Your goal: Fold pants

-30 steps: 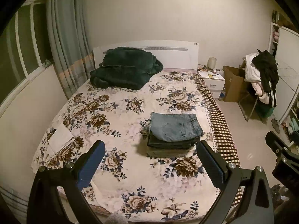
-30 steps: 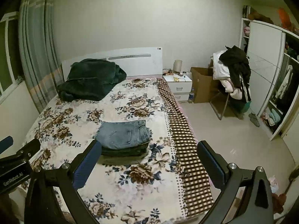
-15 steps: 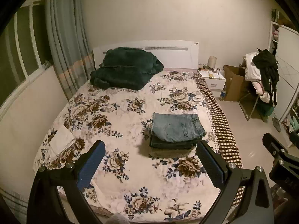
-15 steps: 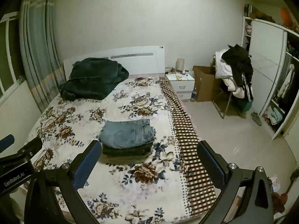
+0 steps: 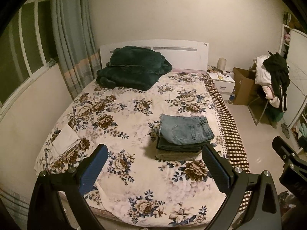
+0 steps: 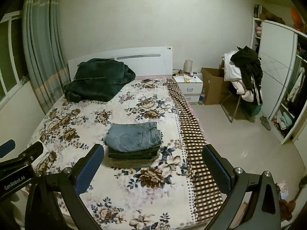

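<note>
**Folded pants stacked on the bed**

The pants (image 5: 185, 132) lie folded atop a stack, ahead of both hand-held grippers. Denim looks soft but hefty; grip thick folded edges. The left hand-held gripper (image 5: 153, 164) and right hand-held gripper (image 6: 153, 164) hang spread apart, empty, above the bed (image 5: 134, 115).

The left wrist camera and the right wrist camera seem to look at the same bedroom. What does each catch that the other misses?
Only the left wrist view shows the folded white cloth near the bed's left edge, fully in sight, and the right gripper's body at its right border.

Only the right wrist view shows the open wardrobe shelves with hanging clothes and the left gripper's body, labelled GenRobot.AI, at its left border.

Both show the stack of folded pants with light blue jeans on top, the dark green blanket, the nightstand, the cardboard box and the clothes-laden chair. Each gripper is open and empty.
</note>
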Demonstrator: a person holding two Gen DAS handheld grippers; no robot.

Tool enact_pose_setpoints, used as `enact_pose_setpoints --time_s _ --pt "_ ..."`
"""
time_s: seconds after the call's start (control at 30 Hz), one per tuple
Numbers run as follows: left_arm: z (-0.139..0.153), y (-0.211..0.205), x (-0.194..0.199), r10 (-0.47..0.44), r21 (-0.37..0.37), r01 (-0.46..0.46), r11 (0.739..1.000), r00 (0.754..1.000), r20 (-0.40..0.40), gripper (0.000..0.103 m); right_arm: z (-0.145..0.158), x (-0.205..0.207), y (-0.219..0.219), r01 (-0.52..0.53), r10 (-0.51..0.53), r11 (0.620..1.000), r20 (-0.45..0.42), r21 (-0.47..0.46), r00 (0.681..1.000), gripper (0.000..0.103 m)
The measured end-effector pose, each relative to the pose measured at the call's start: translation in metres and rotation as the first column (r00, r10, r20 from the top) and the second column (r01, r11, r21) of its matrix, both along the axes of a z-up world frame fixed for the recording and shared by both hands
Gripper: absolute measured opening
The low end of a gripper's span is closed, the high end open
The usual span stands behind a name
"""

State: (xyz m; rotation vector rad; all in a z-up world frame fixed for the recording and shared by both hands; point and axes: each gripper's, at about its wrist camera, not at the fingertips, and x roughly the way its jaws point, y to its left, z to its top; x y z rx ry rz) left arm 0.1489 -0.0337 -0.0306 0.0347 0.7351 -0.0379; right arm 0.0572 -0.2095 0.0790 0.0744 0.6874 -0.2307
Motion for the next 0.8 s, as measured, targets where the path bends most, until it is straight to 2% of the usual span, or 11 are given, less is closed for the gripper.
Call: enact_pose_setpoints --time_s 0.8 --pt "0.0075 -0.0016 0.0049 -0.002 0.005 0.002 1.0 1.0 0.003 0.1 -0.002 -0.0052 0.0011 -0.018 0.018 1.0 -0.003 0.002 1.0 0.103"
